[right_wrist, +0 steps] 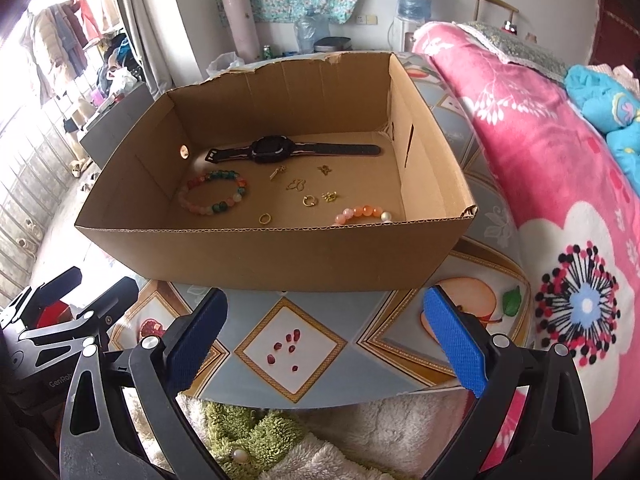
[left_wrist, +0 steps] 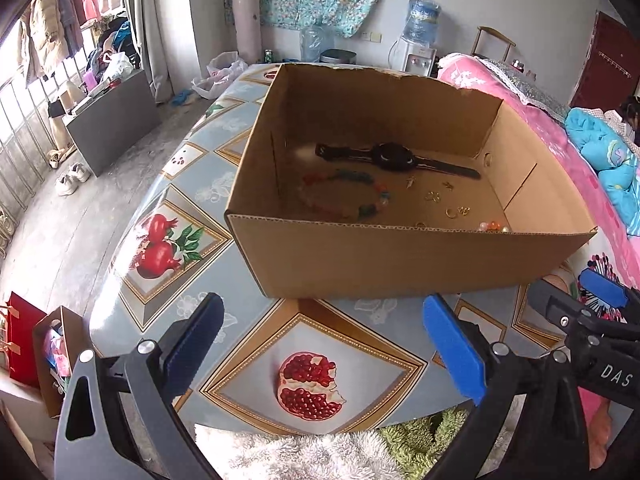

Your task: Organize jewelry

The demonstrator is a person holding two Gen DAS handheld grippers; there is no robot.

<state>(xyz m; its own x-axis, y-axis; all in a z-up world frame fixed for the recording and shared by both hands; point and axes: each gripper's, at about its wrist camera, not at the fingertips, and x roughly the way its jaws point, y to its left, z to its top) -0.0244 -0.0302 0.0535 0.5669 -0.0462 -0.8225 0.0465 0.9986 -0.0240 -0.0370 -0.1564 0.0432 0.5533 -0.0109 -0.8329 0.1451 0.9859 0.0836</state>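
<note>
An open cardboard box point(left_wrist: 400, 256) point(right_wrist: 260, 256) stands on the fruit-print table point(left_wrist: 192, 152). Inside lie a black watch point(right_wrist: 276, 150) point(left_wrist: 394, 156), a multicolour bead bracelet point(right_wrist: 214, 194) point(left_wrist: 344, 196), a pink bead bracelet point(right_wrist: 362, 214) partly hidden by the front wall, gold rings point(right_wrist: 308, 200) point(left_wrist: 451, 213) and small gold earrings point(right_wrist: 296, 185). My left gripper point(left_wrist: 326, 344) is open and empty over the table in front of the box. My right gripper point(right_wrist: 326, 340) is open and empty too, just short of the box's front wall. One of its fingers point(left_wrist: 604, 289) shows at the right of the left wrist view.
Pink floral bedding point(right_wrist: 540, 160) rises right beside the table and box. A fluffy white and green fabric point(right_wrist: 280, 440) lies under both grippers at the table's near edge. Left of the table are a bare floor, a grey cabinet point(left_wrist: 116, 120) and shoes point(left_wrist: 72, 178).
</note>
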